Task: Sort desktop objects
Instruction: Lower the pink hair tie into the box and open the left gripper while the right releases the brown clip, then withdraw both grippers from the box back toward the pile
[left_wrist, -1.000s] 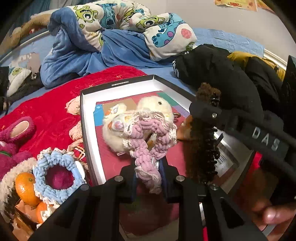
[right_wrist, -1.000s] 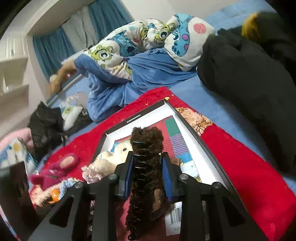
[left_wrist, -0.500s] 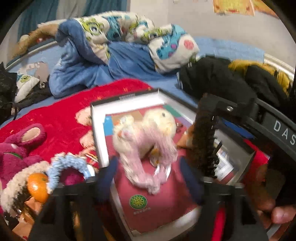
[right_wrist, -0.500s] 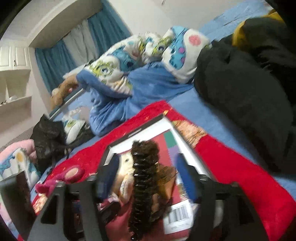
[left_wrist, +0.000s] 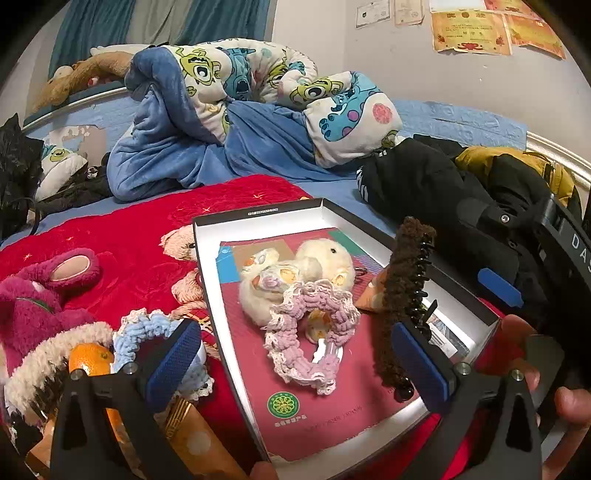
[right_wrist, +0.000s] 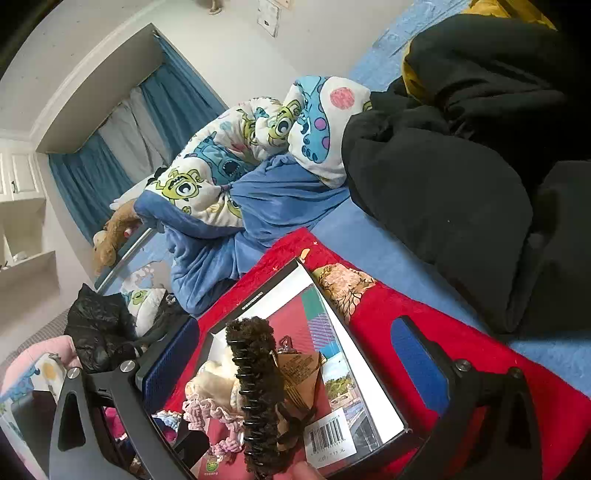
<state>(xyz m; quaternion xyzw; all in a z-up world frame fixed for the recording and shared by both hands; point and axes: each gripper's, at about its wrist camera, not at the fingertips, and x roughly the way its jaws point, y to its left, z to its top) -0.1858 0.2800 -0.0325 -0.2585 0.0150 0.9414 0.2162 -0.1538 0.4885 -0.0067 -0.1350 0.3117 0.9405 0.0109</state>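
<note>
1. Left gripper (left_wrist: 295, 363): jaws spread wide, nothing between the blue pads (left_wrist: 173, 360). It hangs over the near edge of the box (left_wrist: 207, 258).
2. Right gripper (right_wrist: 295, 373): jaws likewise wide apart, released. Its body also shows at the right edge of the left view.
3. Box: shallow, black outside, white rim, sits on the red blanket (left_wrist: 129, 229) on the bed. A red booklet (left_wrist: 314, 398) lines its floor.
4. Pink scrunchie (left_wrist: 312, 332): lies in the box on the booklet, leaning against the cream plush (left_wrist: 317, 262), free of both grippers.
5. Brown hair claw (left_wrist: 400, 295): lies in the box along its right side, teeth facing right. In the right view it lies between the open fingers (right_wrist: 255, 391); contact with either pad cannot be judged, though it looks clear of both.
6. Blue scrunchie (left_wrist: 144, 330): outside the box, to its left, beside an orange (left_wrist: 88, 363) and a pink plush toy (left_wrist: 40, 295).
7. Background: blue cartoon-print quilt (left_wrist: 236, 107) and black jacket (left_wrist: 439, 192) on the bed behind the box.
</note>
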